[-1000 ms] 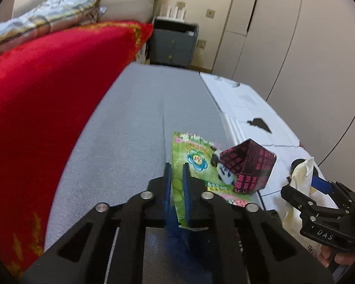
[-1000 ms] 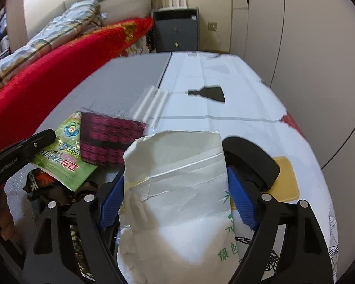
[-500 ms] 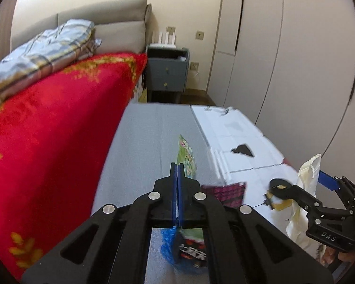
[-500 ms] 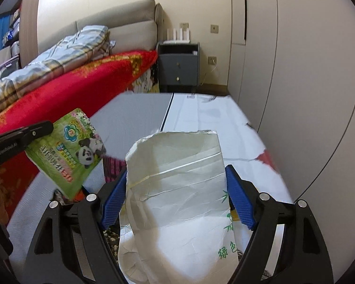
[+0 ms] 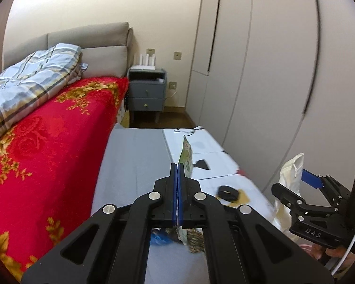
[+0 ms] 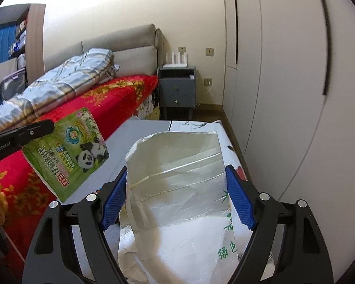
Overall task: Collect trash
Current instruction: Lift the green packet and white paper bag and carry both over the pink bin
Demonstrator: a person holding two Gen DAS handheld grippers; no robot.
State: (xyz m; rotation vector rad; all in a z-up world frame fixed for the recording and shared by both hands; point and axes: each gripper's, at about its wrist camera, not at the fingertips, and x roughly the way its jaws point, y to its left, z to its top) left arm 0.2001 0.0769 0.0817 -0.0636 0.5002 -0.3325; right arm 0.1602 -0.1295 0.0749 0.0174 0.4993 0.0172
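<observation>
Trash pickup beside a bed: the left gripper (image 5: pixel 177 165) is clamped fully shut on the edge of a green wrapper (image 6: pixel 66 151) printed with a panda, holding it in the air above the grey mat (image 5: pixel 132 165). To its right, the right gripper (image 6: pixel 175 189) has its blue pads spread wide against the sides of a white bag (image 6: pixel 177 189), keeping the mouth upright and open. The wrapper looks light and thin, a flat film that would flop and flutter, so a pinch near one edge, as here, seems enough; it may be slick, so a firm squeeze is the safer bet. The bag is soft, crinkled plastic that would sag if the pads slackened. Both tools point forward and somewhat downward, side by side, with the wrapper hanging left of the bag's mouth and not yet over it. More litter, blurred, lies on the mat below the left gripper, and a black ring (image 5: pixel 227 193) rests on the white sheet (image 5: pixel 213 139).
</observation>
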